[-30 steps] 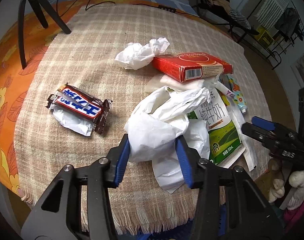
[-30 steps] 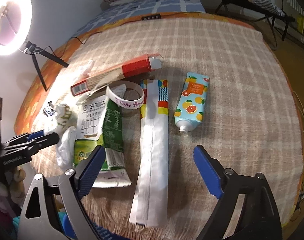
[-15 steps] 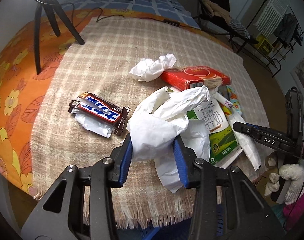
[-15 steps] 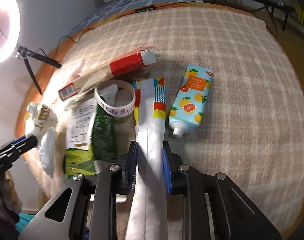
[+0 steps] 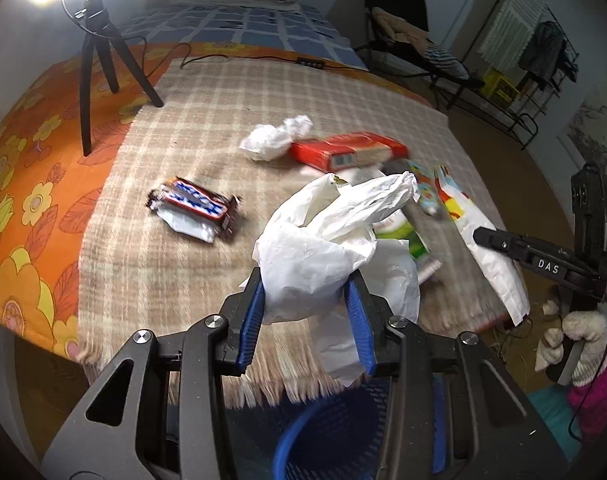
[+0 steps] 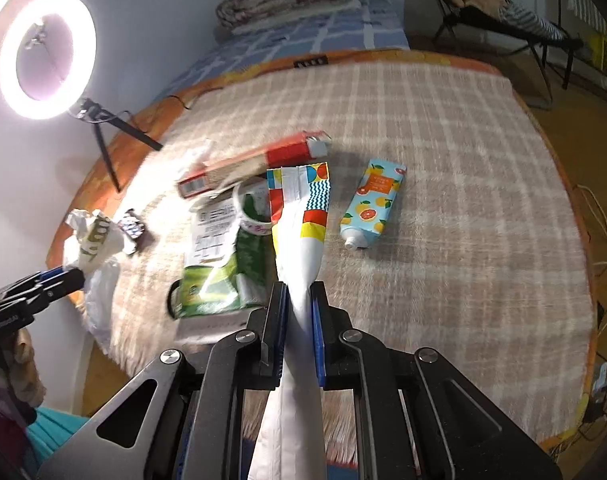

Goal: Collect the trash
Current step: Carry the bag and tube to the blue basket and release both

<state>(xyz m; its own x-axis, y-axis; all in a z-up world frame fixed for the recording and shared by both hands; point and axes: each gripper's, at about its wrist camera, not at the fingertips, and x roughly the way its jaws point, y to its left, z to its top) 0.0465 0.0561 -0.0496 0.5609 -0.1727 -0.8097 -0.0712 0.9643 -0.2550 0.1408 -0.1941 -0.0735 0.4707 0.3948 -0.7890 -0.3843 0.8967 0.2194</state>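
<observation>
Fingers of my left gripper (image 5: 307, 316) are clamped on a crumpled white plastic bag (image 5: 319, 248), lifted off the checked beige cloth (image 5: 207, 92) over the worktop, bag bulging up and forward between the blue pads. Blue plastic mesh basket (image 5: 323, 432) sits directly below and just behind those fingers, past the fringe edge, so I judge the drop is straight down and slightly back toward me. My right gripper (image 6: 297, 320) is pinched nearly closed on a long white snack wrapper with a colourful printed end (image 6: 299, 208); its long axis runs straight away from the fingers, far end near the flat red cardboard box (image 6: 255, 158). Basket is not visible from the right wrist, so the left hand looks nearer to it. Left on the cloth: blue-brown chocolate bar wrapper (image 5: 195, 204), crumpled white tissue (image 5: 275, 138), green-white milk carton (image 6: 219, 268), white tape ring (image 6: 253, 208), blue tube with orange fruit print (image 6: 373, 204). Risk: loose bag tail hanging below the fingers could snag the basket rim.
</observation>
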